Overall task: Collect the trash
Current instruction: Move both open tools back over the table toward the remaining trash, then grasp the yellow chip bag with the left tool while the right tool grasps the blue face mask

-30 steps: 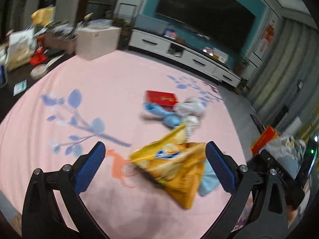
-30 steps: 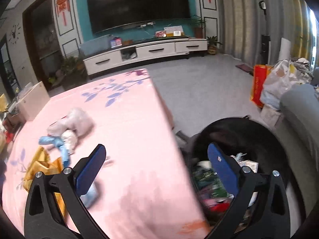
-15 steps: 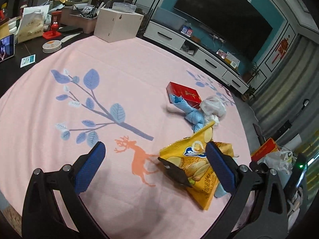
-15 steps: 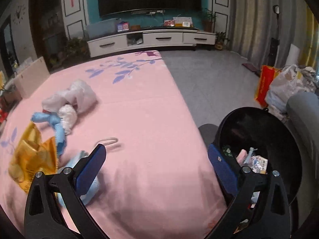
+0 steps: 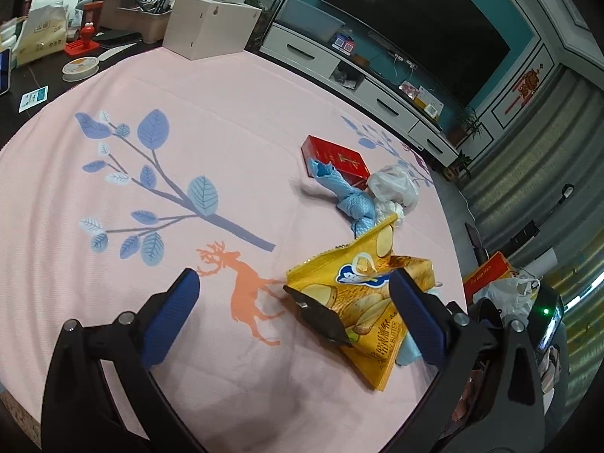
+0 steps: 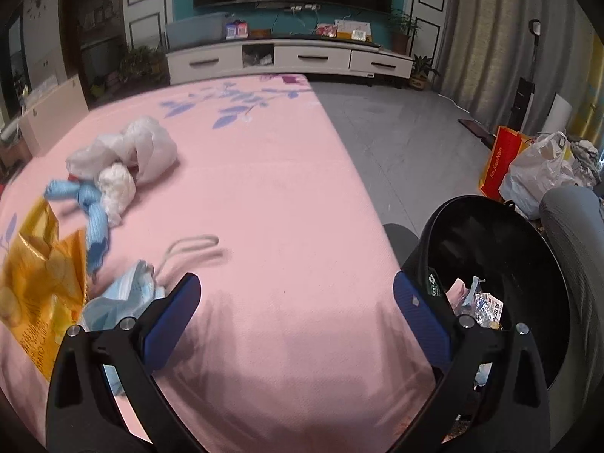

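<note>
A yellow chip bag (image 5: 362, 294) lies on the pink tablecloth (image 5: 188, 302) just ahead of my open left gripper (image 5: 298, 313), nearer its right finger, and is not held. Behind it lie a twisted blue cloth (image 5: 351, 200), a white plastic bag (image 5: 394, 188) and a red box (image 5: 336, 160). In the right wrist view my right gripper (image 6: 298, 313) is open and holds nothing. It hangs over the table's right edge, beside the black trash bin (image 6: 490, 271), which has litter in it. A blue face mask (image 6: 124, 302) sits by its left finger, next to the chip bag (image 6: 41, 287), blue cloth (image 6: 88, 211) and white bag (image 6: 139, 151).
A white box (image 5: 211, 26) and desk clutter stand at the table's far left. A TV cabinet (image 6: 287, 60) lines the back wall. An orange bag (image 6: 502, 162) and a white bag (image 6: 540, 173) sit on the grey floor past the bin.
The left gripper has pulled back from the chip bag, which now rests on the cloth. The right gripper has swung left, from over the bin to over the table edge.
</note>
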The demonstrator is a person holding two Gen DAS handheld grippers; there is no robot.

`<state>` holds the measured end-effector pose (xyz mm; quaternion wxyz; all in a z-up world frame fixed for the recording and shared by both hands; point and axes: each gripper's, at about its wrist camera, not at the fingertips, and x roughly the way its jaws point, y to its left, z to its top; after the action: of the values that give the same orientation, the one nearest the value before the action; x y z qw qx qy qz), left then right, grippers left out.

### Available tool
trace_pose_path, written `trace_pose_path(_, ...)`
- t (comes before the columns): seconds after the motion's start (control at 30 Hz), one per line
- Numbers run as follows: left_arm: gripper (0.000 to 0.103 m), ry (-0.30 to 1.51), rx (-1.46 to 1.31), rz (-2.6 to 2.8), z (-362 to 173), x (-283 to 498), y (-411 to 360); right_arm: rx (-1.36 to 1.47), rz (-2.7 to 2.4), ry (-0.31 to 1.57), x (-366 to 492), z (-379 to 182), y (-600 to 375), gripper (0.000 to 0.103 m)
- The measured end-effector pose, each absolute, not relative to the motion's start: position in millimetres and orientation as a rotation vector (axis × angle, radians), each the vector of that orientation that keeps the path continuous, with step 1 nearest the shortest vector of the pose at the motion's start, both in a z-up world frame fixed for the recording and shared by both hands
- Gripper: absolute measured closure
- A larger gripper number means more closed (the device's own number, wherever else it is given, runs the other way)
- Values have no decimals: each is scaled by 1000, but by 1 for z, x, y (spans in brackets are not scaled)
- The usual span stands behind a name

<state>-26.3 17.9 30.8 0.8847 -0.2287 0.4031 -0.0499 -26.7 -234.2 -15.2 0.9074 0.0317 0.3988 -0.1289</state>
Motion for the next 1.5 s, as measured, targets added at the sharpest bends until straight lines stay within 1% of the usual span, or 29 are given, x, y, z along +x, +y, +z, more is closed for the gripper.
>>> trace_pose_path(0.6, 3, 860, -458, -85, 25, -24, 13, 71, -243, 830, -29, -14, -233, 3)
trace_pose_path(1.07, 3, 867, -451, -72, 21, -23, 8, 112, -245, 800, -34, -3, -236, 3)
trace_pose_path(1.33, 3, 878, -481, -75, 19, -22, 11, 231, -117, 779, -40, 19, -232, 3)
trace_pose_path(1.5, 3, 883, -511, -94, 19, -22, 14, 367, 42, 837, -28, 28, -224, 3)
